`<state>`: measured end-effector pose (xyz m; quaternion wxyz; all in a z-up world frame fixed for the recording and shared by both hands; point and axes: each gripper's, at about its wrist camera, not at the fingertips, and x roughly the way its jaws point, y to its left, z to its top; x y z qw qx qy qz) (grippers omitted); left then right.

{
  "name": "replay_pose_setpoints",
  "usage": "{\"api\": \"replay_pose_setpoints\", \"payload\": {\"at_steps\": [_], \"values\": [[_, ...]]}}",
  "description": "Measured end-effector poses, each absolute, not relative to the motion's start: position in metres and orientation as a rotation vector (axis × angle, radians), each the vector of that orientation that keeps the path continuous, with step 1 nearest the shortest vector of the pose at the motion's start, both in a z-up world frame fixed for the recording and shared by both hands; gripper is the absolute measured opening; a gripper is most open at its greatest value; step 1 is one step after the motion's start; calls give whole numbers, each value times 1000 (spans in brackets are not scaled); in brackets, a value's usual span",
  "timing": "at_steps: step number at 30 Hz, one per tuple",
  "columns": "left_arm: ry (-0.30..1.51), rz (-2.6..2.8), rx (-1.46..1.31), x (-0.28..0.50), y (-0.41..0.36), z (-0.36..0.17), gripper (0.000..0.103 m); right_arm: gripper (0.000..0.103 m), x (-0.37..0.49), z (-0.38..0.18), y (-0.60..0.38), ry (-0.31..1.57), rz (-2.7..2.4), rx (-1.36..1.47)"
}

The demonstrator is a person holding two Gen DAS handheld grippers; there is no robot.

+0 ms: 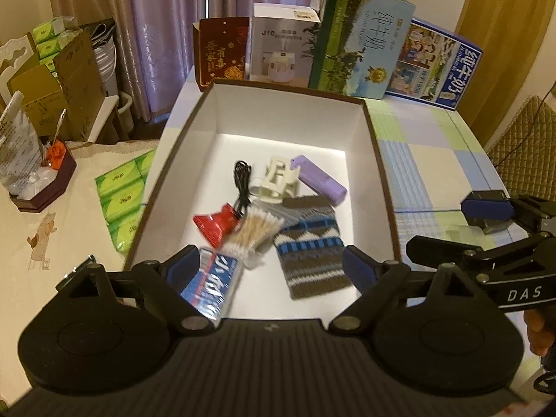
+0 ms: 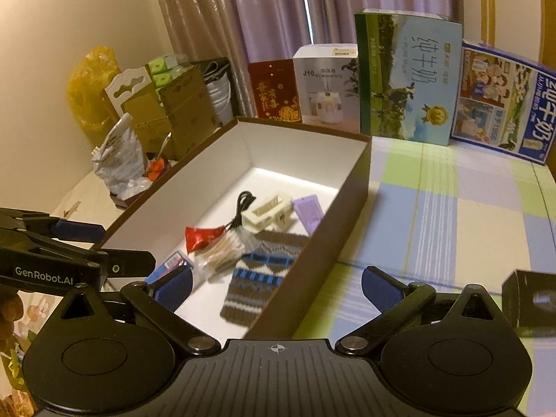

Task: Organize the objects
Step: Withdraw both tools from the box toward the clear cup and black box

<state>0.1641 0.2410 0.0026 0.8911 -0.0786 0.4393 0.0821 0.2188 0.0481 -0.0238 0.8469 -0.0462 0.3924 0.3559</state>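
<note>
A brown box with white inside point(image 1: 378, 160) point(image 2: 351, 187) sits on the checked table. In it lie a knitted pouch point(image 1: 312, 246) point(image 2: 257, 274), a cotton swab pack point(image 1: 255, 231) point(image 2: 219, 248), a red packet point(image 1: 217, 222) point(image 2: 199, 236), a black cable point(image 1: 243, 184) point(image 2: 243, 205), a white clip point(image 1: 276, 180) point(image 2: 267, 212), a purple case point(image 1: 318, 179) point(image 2: 309, 212) and a blue-white packet point(image 1: 212, 283) point(image 2: 170, 264). My left gripper point(image 1: 271, 267) is open over the box's near end, empty. My right gripper point(image 2: 276, 285) is open over the box's near right edge, empty.
Milk cartons point(image 1: 361, 38) point(image 2: 406, 73), a humidifier box point(image 1: 281, 41) and a red box point(image 1: 222, 52) stand behind the brown box. Green tissue packs point(image 1: 121, 198) lie left of it. A small black box point(image 2: 531, 299) sits on the table at the right.
</note>
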Motion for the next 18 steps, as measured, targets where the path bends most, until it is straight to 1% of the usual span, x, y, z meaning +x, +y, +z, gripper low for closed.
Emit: {"api": "replay_pose_setpoints", "payload": {"at_steps": [18], "values": [[931, 142, -159, 129, 167, -1, 89, 101, 186, -25, -29, 864, 723, -70]]}}
